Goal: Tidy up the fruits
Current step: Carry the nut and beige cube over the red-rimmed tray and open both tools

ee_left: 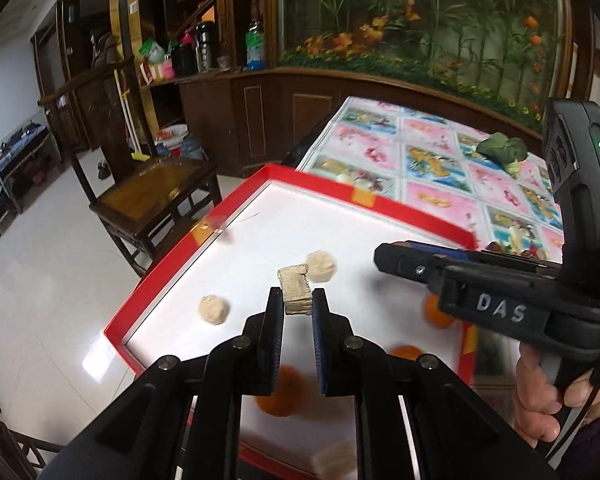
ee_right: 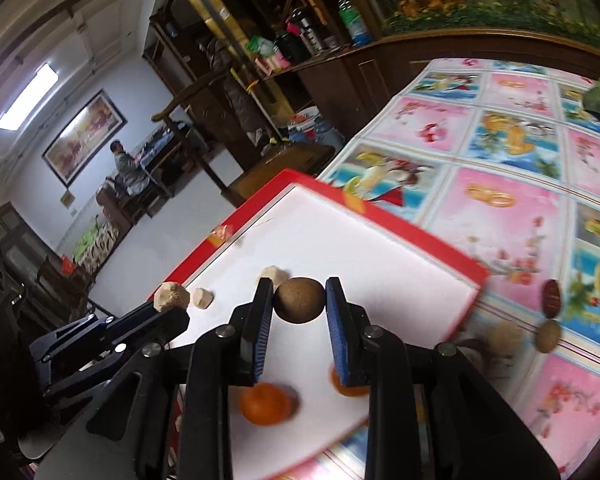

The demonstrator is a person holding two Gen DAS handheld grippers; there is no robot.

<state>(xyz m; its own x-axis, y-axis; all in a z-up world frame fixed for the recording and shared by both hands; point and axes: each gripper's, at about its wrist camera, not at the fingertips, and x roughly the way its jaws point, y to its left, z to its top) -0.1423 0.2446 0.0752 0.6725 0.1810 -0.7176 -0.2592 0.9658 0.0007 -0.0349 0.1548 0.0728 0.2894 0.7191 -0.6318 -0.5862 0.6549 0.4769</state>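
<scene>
Shallow red-rimmed white cardboard tray [ee_left: 188, 240] is overhanging the floral-cloth table's [ee_right: 500, 208] near edge, centre mostly bare. Right gripper [ee_right: 298, 300] is clamping a round brown fruit [ee_right: 299, 300]; left gripper [ee_left: 297, 300] is pinching a pale tan chunk [ee_left: 296, 288], both over the tray.

A pale glossy tiled floor [ee_left: 40, 280] spreads to the left; a dark wooden armchair [ee_left: 148, 196] stands on it near the table; behind it runs dark brown wooden cabinetry [ee_left: 260, 120], its ledge crowded with bottles [ee_left: 255, 46]; a large flower-and-bamboo mural panel [ee_left: 420, 20] fills the far right; a framed painting [ee_right: 85, 136] hangs on the far white wall [ee_right: 32, 184]; a bright ceiling light [ee_right: 28, 96] glows above.
</scene>
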